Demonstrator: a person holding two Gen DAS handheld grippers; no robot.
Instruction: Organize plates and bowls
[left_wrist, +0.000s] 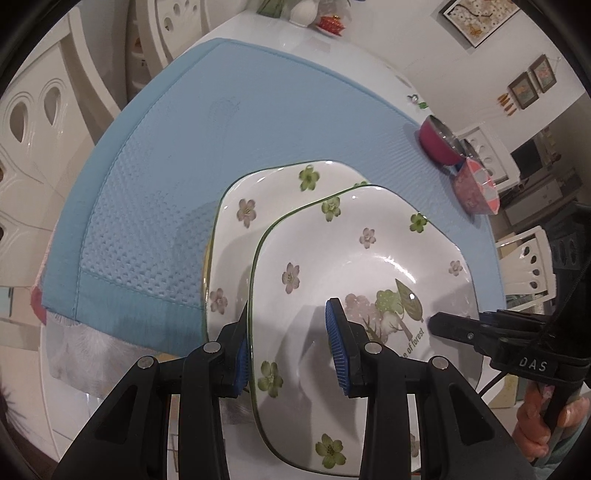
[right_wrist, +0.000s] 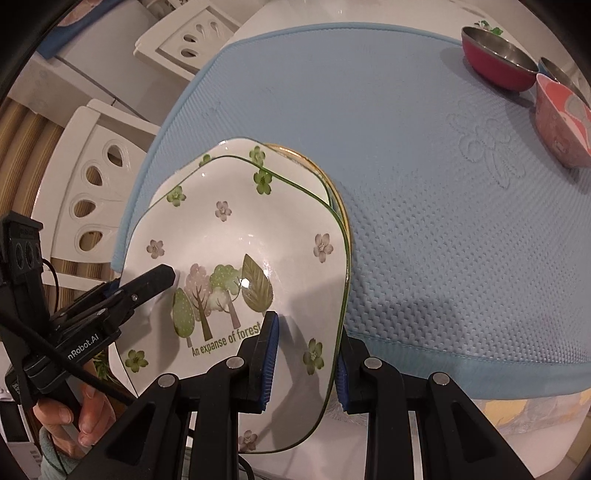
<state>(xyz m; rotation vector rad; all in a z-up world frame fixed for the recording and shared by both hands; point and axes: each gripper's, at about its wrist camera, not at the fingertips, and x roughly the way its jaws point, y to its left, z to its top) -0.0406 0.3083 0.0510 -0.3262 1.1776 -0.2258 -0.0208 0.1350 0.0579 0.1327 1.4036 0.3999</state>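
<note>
A white desk (left_wrist: 369, 55) carries a blue mat (left_wrist: 229, 147) that fills the centre of both views. A floral plate (left_wrist: 332, 258), held by both tools, sits above a second floral plate (left_wrist: 236, 236) at lower centre. Only the right wrist view shows a gold-rimmed plate (right_wrist: 341, 210) beneath them. The left tool (left_wrist: 288, 354) clamps the top plate's left rim. The right tool (right_wrist: 304, 365) clamps its right rim. A red bowl (right_wrist: 495, 62) and a pink bowl (right_wrist: 561, 125) stand at the upper right.
</note>
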